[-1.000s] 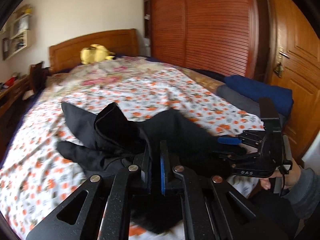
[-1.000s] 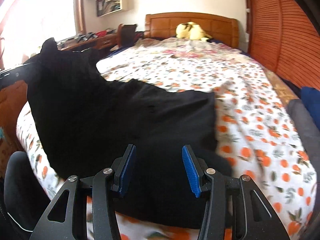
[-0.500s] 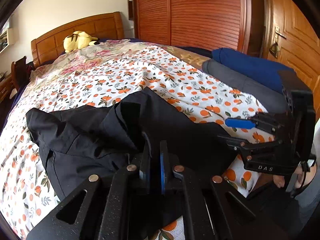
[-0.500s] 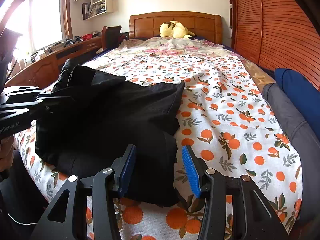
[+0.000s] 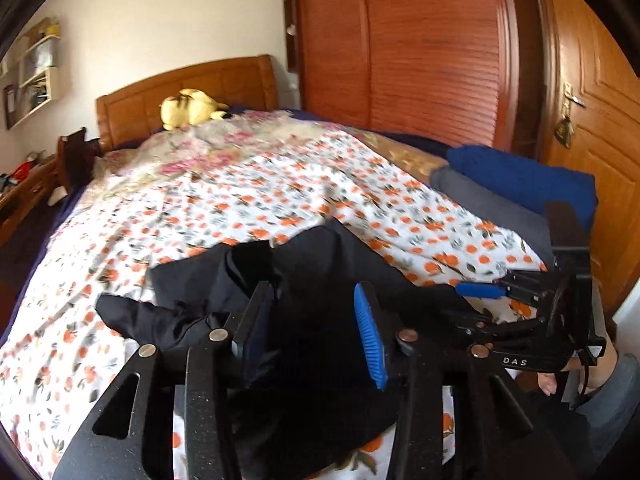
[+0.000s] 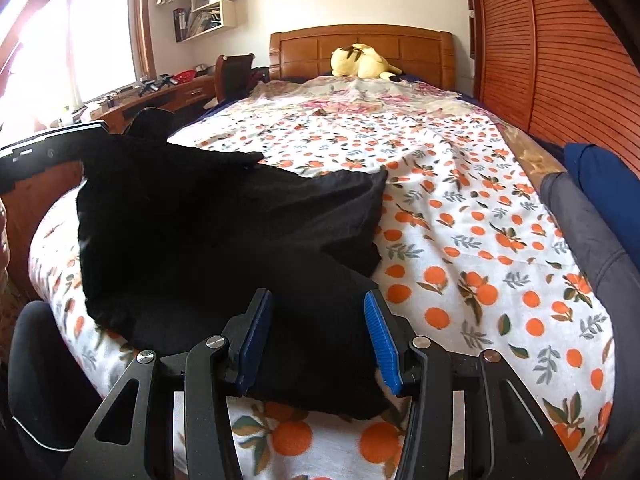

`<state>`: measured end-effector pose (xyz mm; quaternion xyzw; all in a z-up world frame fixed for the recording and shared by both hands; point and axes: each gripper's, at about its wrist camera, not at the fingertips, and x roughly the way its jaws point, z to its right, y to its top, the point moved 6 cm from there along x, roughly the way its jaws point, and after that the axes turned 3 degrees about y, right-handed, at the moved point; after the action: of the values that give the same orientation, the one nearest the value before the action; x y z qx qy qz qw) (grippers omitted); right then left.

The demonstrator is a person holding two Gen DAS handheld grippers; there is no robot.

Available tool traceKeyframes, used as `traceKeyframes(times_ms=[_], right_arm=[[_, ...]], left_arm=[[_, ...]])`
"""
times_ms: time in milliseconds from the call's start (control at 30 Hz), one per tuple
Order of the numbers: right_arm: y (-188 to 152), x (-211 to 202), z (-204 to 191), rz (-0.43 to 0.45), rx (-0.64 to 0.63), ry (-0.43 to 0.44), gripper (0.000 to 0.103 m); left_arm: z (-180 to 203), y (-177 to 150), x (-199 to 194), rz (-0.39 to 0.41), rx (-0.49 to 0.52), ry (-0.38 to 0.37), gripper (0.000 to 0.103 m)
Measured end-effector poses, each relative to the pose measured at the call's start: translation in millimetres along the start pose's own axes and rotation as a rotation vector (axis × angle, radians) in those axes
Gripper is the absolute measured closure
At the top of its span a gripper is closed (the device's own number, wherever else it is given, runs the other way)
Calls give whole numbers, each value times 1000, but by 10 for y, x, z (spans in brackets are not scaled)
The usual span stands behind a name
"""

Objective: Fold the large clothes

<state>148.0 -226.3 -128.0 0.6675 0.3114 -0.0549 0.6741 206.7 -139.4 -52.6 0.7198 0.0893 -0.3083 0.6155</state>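
A black garment lies bunched on the orange-print bedsheet near the foot of the bed. My left gripper hovers over its near edge with its jaws opening. Dark fabric sits loosely between the blue pads, which do not press on it. My right gripper stands open above the same black garment, with cloth under and between its fingers but not pinched. In the left wrist view the right gripper shows at the right, held by a hand in a grey sleeve.
A yellow plush toy rests by the wooden headboard. Folded blue and grey clothes lie along the bed's right edge. A slatted wardrobe and a door stand to the right, a desk to the left.
The left gripper was shut on a raised fold of the black garment; now its jaws have parted and the fabric lies lower on the bed. The right gripper's jaws stayed as wide.
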Motion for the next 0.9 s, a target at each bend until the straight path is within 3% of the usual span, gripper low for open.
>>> traceKeyframes(times_ms=[67,133,167,333,567,900], right_arm=[[50,7,-40,9,-4,9,53],[109,17,-94,22,-7,25,53],[140,24,-135,27,-12,30,53],[304,75,-365,52,-31,71,53],[592,229,-925,62,-97,166,53],[785,856,-2234,-29,-250,353,33]], left_arm=[[-151,15,-115,18,-23,15,56],[-293,16,-242,44,-47,24,27],[-372,12,-321,62,-63,28,21],[-758,-110,-660,105,-109,80,20],[-1385,-534,-978,98,-181,184,20],[-2323,-1301,-1273,45,-328,314,20]])
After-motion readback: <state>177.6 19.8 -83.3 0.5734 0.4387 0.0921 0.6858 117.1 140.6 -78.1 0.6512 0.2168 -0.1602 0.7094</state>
